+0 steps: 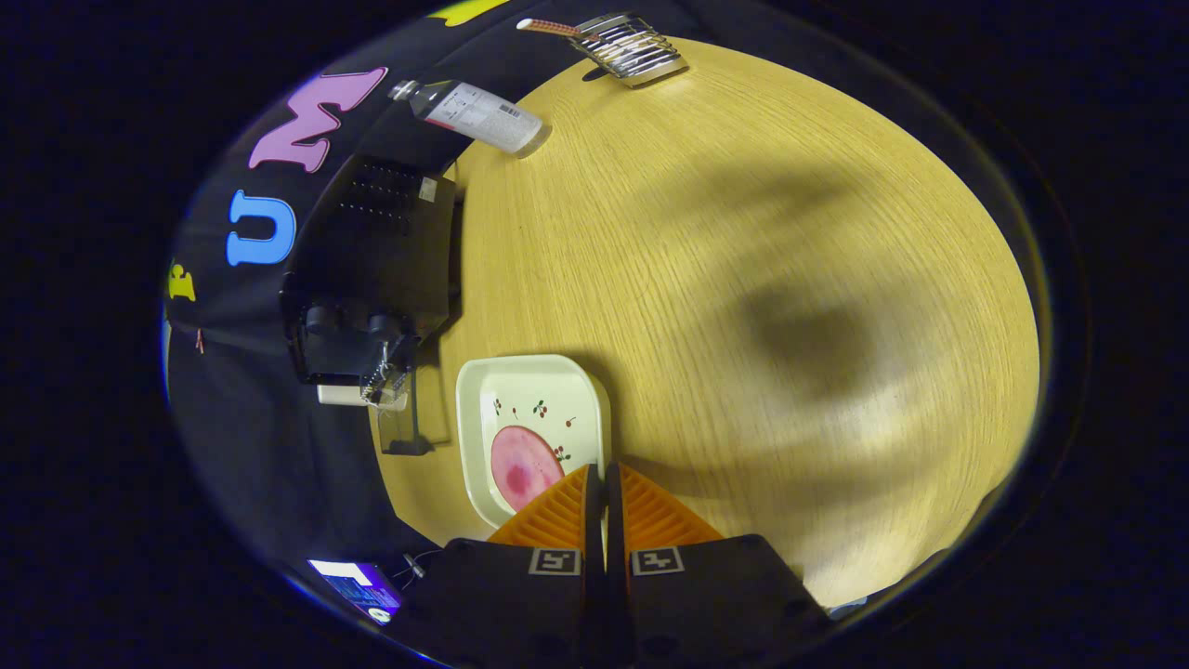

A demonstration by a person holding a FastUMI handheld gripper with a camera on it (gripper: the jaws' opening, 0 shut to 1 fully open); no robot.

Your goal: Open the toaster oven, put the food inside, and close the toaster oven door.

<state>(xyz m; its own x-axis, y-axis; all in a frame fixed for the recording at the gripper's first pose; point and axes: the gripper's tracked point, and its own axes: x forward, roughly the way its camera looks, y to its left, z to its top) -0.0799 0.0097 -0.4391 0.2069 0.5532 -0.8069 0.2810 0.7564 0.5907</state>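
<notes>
- The gripper [596,483] looks down on a wooden table [762,279]; its two orange fingers [557,516] are pressed together with nothing between them.
- The fingertips sit over the near right edge of a white square plate [483,390], which lies just ahead of them and to their left.
- On the plate lies a round pink slice of food [520,465], toward its near side; the left finger covers part of the slice's right edge. Small cherry prints dot the plate's far part.
- The black toaster oven [376,269] stands left of the plate and farther away, at the table's left edge against the booth wall. Its knobs [353,322] face the near side; whether the door is open or shut I cannot tell from this angle.
- A clear bottle [476,116] with a white label stands at the far left of the table, beyond the oven.
- A metal rack [632,46] with a wooden handle rests at the table's far edge, well apart from the plate.
- A lit screen [358,585] shows near the fingers' left base, off the table.
</notes>
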